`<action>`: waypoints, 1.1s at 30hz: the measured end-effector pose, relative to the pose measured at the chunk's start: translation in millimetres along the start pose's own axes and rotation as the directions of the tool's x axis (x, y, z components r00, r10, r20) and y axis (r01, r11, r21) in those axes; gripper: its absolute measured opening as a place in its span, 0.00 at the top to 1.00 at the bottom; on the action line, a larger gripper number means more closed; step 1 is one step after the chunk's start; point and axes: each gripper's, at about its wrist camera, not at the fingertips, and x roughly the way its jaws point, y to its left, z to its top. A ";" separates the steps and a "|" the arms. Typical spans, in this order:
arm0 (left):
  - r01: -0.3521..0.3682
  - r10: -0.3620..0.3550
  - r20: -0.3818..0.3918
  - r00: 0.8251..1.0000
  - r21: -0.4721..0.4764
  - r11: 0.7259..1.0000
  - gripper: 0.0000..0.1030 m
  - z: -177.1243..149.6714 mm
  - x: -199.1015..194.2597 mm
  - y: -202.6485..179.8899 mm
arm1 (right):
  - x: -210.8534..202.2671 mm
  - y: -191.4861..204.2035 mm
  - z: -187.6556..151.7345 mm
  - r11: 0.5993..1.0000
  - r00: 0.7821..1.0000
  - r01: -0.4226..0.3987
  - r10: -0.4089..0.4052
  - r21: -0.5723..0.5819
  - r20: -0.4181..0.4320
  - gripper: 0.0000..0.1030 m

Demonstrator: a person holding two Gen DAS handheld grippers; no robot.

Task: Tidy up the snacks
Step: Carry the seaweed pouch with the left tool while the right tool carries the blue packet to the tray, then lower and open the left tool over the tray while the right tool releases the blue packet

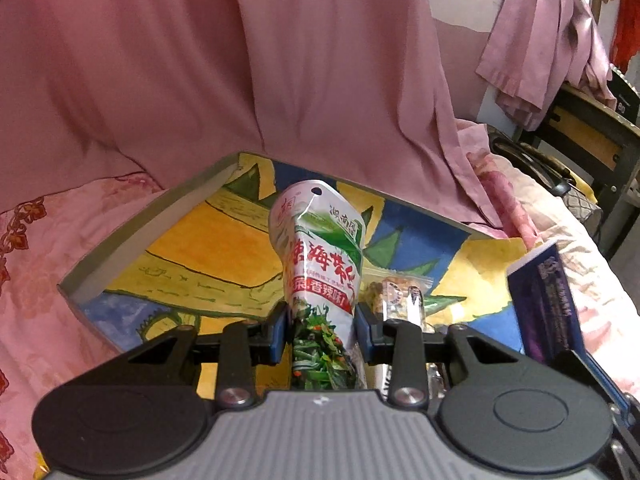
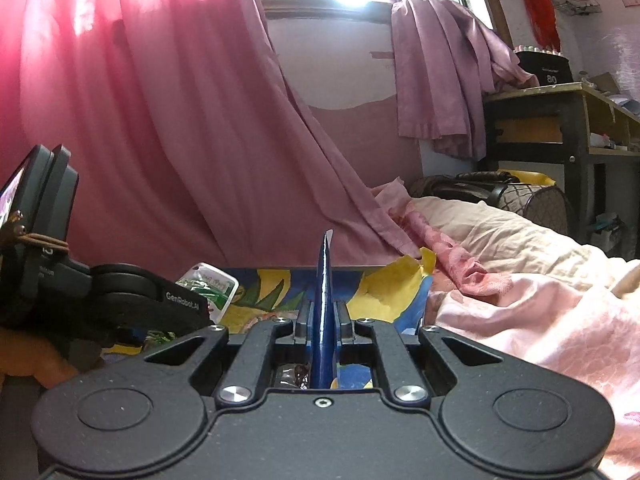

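Left gripper [image 1: 322, 322]: black linkage arms, silver screws, blue fingers [image 1: 280, 330], ribbed grey housing (white "GenRobot.AI" lettering on side).

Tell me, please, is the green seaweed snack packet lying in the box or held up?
Held up: the left gripper clamps the seaweed packet above the painted box.

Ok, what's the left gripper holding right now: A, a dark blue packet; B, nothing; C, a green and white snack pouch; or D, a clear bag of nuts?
C: in the left wrist view the left gripper is clamped on the green and white pouch, which sticks up over the painted tray; the blue packet sits in the right gripper.
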 end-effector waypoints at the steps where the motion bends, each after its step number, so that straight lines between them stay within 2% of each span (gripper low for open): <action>1: 0.002 -0.002 -0.002 1.000 0.002 1.000 0.63 -0.4 0.0 -0.8 | 1.0 0.6 -0.3 1.000 1.000 0.001 -0.001 -0.002 -0.005 0.90; 14: 0.004 -0.004 -0.020 1.000 0.019 1.000 0.61 -4.0 5.1 -4.8 | 23.3 -0.8 -6.2 1.000 0.997 0.024 -0.025 -0.003 -0.079 0.90; 18: -0.005 0.005 -0.020 1.000 0.017 1.000 0.58 -3.6 5.1 -4.1 | 27.5 -1.8 -6.4 0.999 0.994 0.037 -0.038 -0.005 -0.100 0.84; 22: -0.014 0.014 -0.017 1.000 0.007 1.000 0.48 -2.1 2.1 -4.7 | 31.3 -4.6 -9.5 0.998 0.989 0.063 -0.062 -0.001 -0.134 0.78; 23: -0.015 0.015 -0.014 1.000 0.007 1.000 0.46 -1.7 0.8 -4.8 | 31.4 -5.0 -9.6 0.998 0.988 0.067 -0.067 -0.004 -0.137 0.75; 25: -0.012 0.012 -0.007 1.000 0.006 1.000 0.43 -1.1 -4.2 -5.9 | 29.6 -5.7 -9.1 0.997 0.988 0.077 -0.077 -0.006 -0.131 0.59; 26: -0.013 0.013 -0.007 1.000 0.009 1.000 0.41 -0.7 -6.7 -6.8 | 27.9 -6.2 -8.2 0.997 0.989 0.082 -0.082 -0.006 -0.122 0.57; 28: -0.017 0.017 0.002 1.000 0.019 1.000 0.28 0.6 -13.6 -8.8 | 23.5 -7.7 -5.1 0.996 0.991 0.088 -0.088 -0.004 -0.106 0.46; 33: -0.019 0.018 0.057 0.998 0.022 1.000 0.15 5.7 -41.1 -9.1 | 3.8 -12.7 7.5 0.995 0.994 0.101 -0.100 0.019 -0.047 0.27</action>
